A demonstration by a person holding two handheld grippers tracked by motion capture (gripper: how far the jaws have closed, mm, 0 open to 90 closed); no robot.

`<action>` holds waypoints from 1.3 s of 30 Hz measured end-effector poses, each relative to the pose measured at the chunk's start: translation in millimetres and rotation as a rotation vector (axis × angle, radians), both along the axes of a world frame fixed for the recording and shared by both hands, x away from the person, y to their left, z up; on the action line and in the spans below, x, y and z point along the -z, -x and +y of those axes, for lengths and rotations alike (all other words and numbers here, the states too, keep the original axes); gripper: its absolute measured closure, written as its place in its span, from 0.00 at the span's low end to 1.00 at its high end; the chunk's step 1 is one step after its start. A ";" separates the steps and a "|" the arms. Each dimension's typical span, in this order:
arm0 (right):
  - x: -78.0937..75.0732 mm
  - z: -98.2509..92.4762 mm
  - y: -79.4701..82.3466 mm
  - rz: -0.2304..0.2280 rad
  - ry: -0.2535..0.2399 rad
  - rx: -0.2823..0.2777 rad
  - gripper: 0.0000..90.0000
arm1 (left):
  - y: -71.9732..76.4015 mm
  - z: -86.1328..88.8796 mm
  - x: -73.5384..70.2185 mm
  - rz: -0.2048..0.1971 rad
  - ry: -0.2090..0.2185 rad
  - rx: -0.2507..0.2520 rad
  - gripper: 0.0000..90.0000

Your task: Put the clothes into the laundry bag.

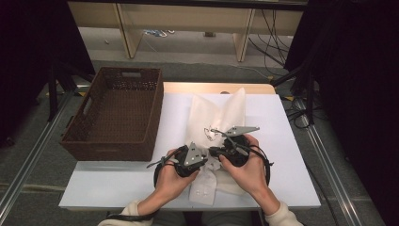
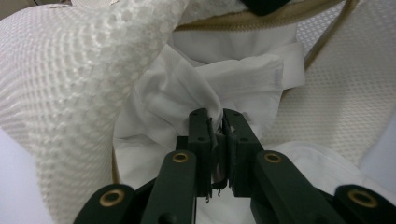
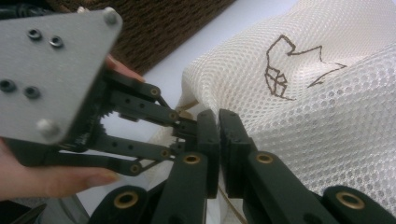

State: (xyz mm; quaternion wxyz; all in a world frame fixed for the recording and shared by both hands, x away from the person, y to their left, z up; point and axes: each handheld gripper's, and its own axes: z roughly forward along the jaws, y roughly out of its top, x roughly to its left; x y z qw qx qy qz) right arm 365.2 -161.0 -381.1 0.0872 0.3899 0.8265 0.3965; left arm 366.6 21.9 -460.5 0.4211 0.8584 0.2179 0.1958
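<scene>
My left gripper (image 1: 200, 160) sits at the near middle of the white table (image 1: 291, 155), and its black jaws are clamped on a fold of smooth white cloth garment (image 2: 205, 88). In the left gripper view that fabric bunches up between the pads, which press on it from both sides. The garment lies partly inside the cream mesh laundry bag (image 1: 216, 115), whose honeycomb netting rises at the left of that view and spreads again at the right — a beige zipper band (image 2: 243, 21) runs along the bag's opening above the cloth.

My right gripper (image 1: 221, 150) is just beside the left one, almost tip to tip, with my hands close together. Its jaws are clenched; in the right gripper view they stand nearly together at the edge of the mesh bag (image 3: 299, 107), and a thin bit of the bag's rim seems caught there, though I cannot tell for certain how much is pinched. The bag bears a thin brown line drawing (image 3: 282, 70) on its netting.

From the high view the bag stretches away from me across the table's middle, with a part of the white garment (image 1: 204, 186) spilling out toward me below my hands. A dark brown woven basket (image 1: 115, 113) stands at the table's left edge — well apart from both grippers.
</scene>
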 end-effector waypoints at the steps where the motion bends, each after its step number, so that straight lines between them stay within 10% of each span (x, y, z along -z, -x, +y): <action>1: 0.1 -0.3 -0.2 0.001 0.000 0.001 0.99 | -0.9 -1.6 2.2 0.013 -0.003 -0.016 0.91; 11: 0.7 -2.9 -1.7 0.014 -0.018 0.011 0.99 | -12.8 -9.8 13.2 -0.027 -0.012 -0.019 0.85; 17: -1.1 -4.6 -1.4 0.013 -0.013 0.019 0.99 | 0.5 -3.4 5.8 0.035 0.003 -0.024 0.51; 23: -0.9 -4.9 -2.7 -0.007 -0.008 0.003 0.99 | 19.1 8.1 -0.4 0.039 -0.088 0.053 0.25; 39: -1.0 -3.5 -0.9 0.012 -0.012 0.018 0.99 | 37.5 14.6 4.3 0.133 -0.169 0.139 0.18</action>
